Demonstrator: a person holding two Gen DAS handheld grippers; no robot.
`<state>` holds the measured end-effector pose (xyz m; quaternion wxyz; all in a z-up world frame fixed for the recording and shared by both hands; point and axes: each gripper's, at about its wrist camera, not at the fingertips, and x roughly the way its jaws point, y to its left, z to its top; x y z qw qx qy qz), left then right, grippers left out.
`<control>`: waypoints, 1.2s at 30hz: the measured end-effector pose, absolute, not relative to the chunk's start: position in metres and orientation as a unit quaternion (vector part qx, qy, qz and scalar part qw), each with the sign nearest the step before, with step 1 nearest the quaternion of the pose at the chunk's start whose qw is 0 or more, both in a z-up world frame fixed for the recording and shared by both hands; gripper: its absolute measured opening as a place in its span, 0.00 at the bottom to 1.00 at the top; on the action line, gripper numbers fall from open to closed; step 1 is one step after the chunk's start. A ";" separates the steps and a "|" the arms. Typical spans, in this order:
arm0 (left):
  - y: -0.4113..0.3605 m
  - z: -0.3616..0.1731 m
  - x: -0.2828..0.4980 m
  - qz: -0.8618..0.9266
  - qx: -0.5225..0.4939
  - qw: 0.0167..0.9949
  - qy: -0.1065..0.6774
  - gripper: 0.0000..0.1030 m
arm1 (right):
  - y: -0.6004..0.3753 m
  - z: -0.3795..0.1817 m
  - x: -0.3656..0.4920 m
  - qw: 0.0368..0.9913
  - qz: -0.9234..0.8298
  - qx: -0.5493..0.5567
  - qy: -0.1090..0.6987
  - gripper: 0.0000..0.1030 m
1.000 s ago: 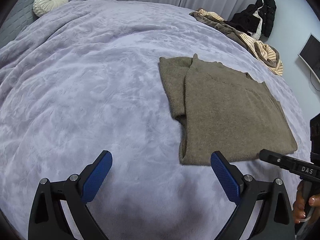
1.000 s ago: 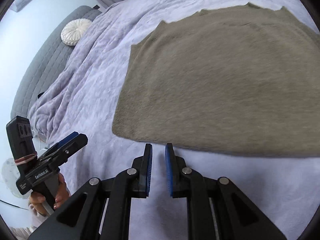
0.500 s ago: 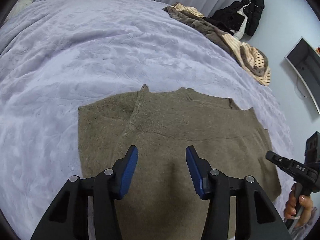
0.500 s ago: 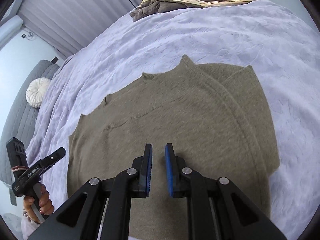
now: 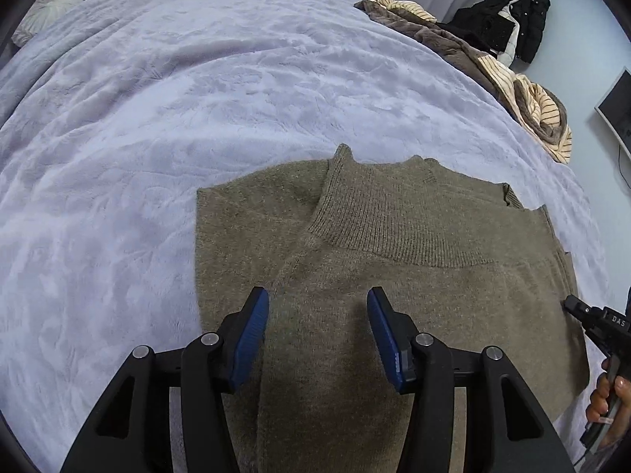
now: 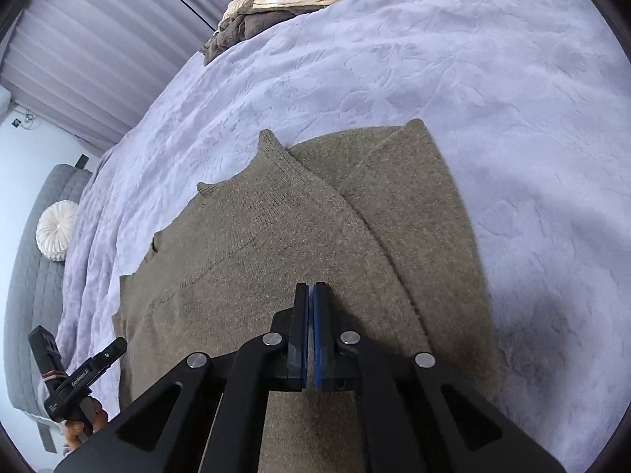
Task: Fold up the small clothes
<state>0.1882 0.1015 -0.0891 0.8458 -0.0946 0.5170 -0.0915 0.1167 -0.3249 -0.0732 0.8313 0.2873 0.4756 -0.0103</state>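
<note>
An olive-brown knit sweater [image 5: 414,260] lies flat on the lilac bedspread [image 5: 197,90], a sleeve folded in over its body. My left gripper [image 5: 318,307] is open, its blue pads spread just above the sweater near the folded sleeve's edge. In the right wrist view the sweater [image 6: 276,236] fills the middle, collar pointing away. My right gripper [image 6: 310,295] is shut with pads together, hovering over the sweater's body; nothing shows between the pads.
A pile of brown and striped clothes [image 5: 512,79] lies at the bed's far right edge, a black jacket [image 5: 520,12] hanging behind it. A round white cushion [image 6: 57,230] rests on the grey headboard. Curtains [image 6: 98,51] line the far wall.
Both grippers have moved from the bedspread's near edge to above the sweater. The left jaws have narrowed from wide open. The right pads have closed their small gap.
</note>
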 end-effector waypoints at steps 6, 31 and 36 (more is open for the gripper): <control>0.106 -0.074 0.168 -0.085 -0.094 0.851 0.510 0.52 | -0.309 -0.059 0.091 0.831 0.016 0.293 0.473 0.04; 0.095 -0.055 0.079 -0.077 -0.052 0.859 0.504 1.00 | -0.241 -0.065 0.024 0.810 0.068 0.269 0.517 0.09; 0.099 -0.058 0.070 -0.074 -0.051 0.857 0.508 1.00 | -0.225 -0.058 0.022 0.821 0.074 0.246 0.511 0.68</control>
